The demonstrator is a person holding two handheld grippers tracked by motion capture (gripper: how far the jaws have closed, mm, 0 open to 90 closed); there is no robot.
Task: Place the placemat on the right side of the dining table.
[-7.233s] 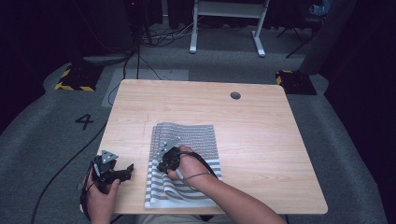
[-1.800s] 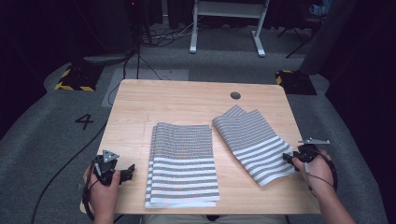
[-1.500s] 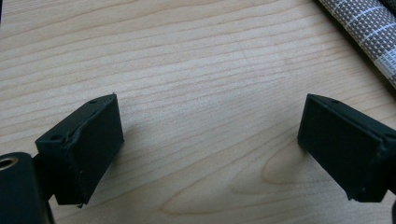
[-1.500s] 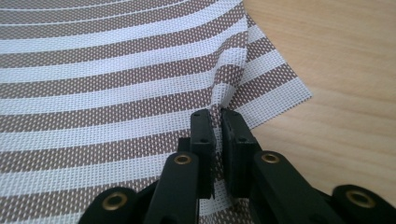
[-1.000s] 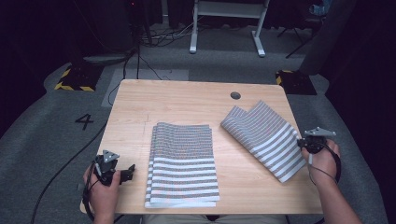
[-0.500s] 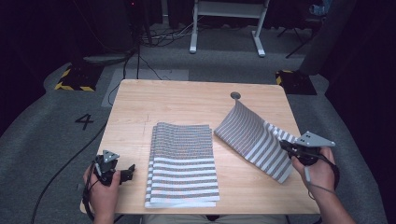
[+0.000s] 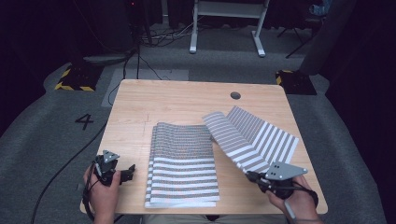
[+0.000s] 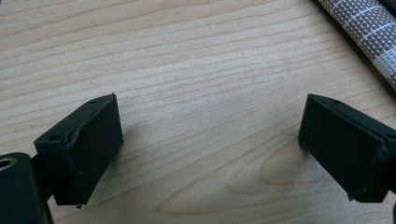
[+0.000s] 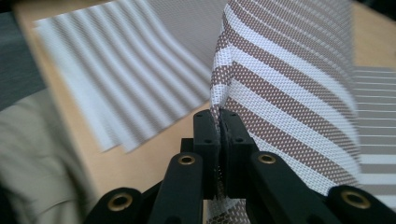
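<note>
One striped cloth (image 7: pixel 252 137) is clamped at its near corner by the right tool (image 7: pixel 256 177); left tool (image 7: pixel 125 173) rests open at the worktop's (image 7: pixel 187 100) near-left edge.

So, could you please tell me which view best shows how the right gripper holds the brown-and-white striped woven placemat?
The right gripper view: the right gripper has its black jaws closed on the brown-and-white striped woven placemat's edge. The high view shows that placemat lifted and draped, the grip small. The left gripper view catches a striped corner, possibly the stack's.
</note>
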